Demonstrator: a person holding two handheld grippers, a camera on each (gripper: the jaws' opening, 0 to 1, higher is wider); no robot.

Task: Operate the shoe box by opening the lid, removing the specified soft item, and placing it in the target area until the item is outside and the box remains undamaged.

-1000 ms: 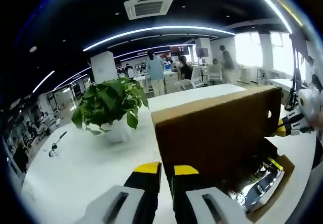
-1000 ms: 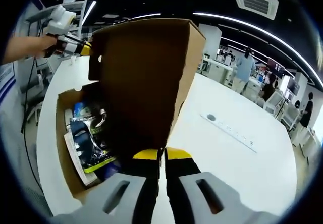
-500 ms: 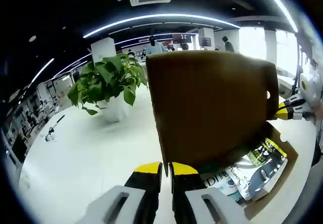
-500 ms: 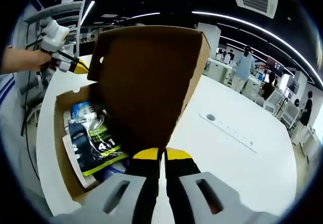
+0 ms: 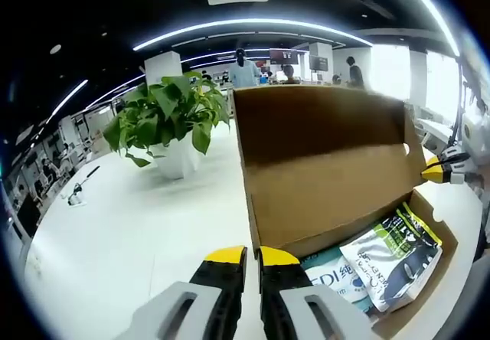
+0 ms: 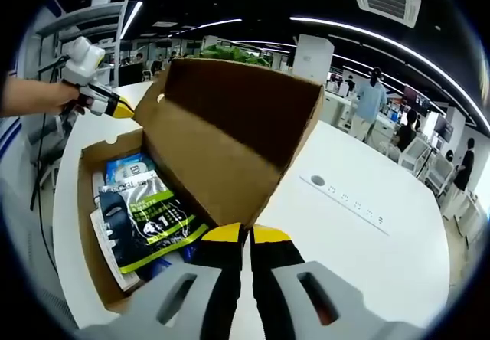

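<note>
**Lid swung back, packets now uncovered**

Swinging farther back than a second ago, the lid (image 5: 321, 164) of the shoe box (image 6: 92, 225) now leans away past upright, where earlier it stood over the contents. The box sits on a white tabletop (image 5: 115, 233), with a potted plant (image 5: 172, 129) behind it to the left. The left gripper (image 5: 243, 257) has its jaws pressed together on one near corner of the lid; the right gripper (image 6: 245, 237) likewise pinches the opposite corner. Inside the box lie soft packets (image 6: 145, 221), flat, their long axis running along the length of the box.

Opening looks nearly done. Lifting out a soft packet and setting it in the target area remains, and no target area can be made out.
</note>
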